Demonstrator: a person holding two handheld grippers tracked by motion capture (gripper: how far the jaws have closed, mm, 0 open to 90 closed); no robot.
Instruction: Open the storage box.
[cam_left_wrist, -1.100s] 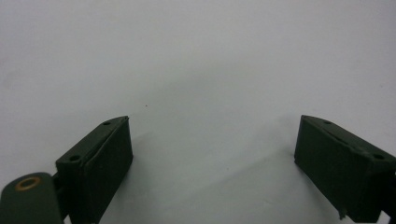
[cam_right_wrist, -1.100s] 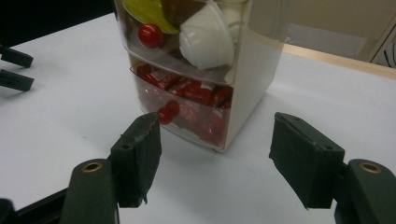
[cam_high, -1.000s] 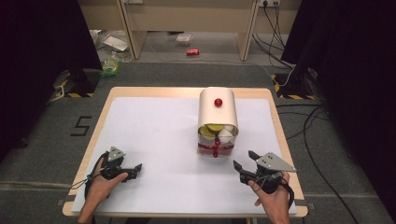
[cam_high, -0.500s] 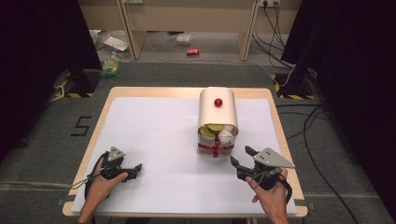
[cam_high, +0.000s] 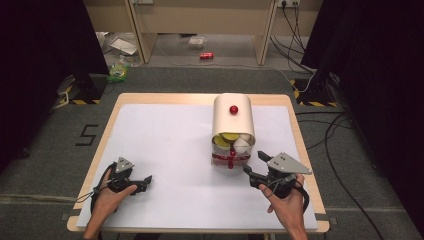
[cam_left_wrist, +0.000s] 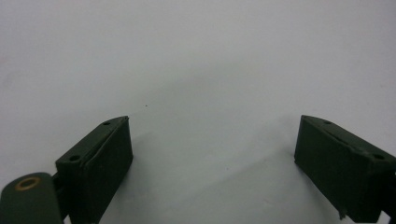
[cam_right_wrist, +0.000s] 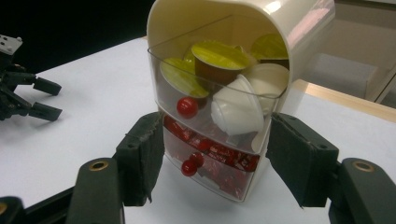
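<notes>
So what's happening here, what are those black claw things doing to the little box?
A person holds a gripper in each hand at a white table. The right gripper has its jaws open on either side of a small cream drawer box, not squeezing it yet. The clear drawers hold yellow and white capsules above and red packets below, each with a red knob. The left gripper rests open on the table, apart from the box.

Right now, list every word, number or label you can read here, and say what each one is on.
"5": a black figure on the grey floor, left of the table.
Red packets in the lower drawer of the cream drawer box: print too blurred to read.
Red can on the far floor: too small to read.
</notes>
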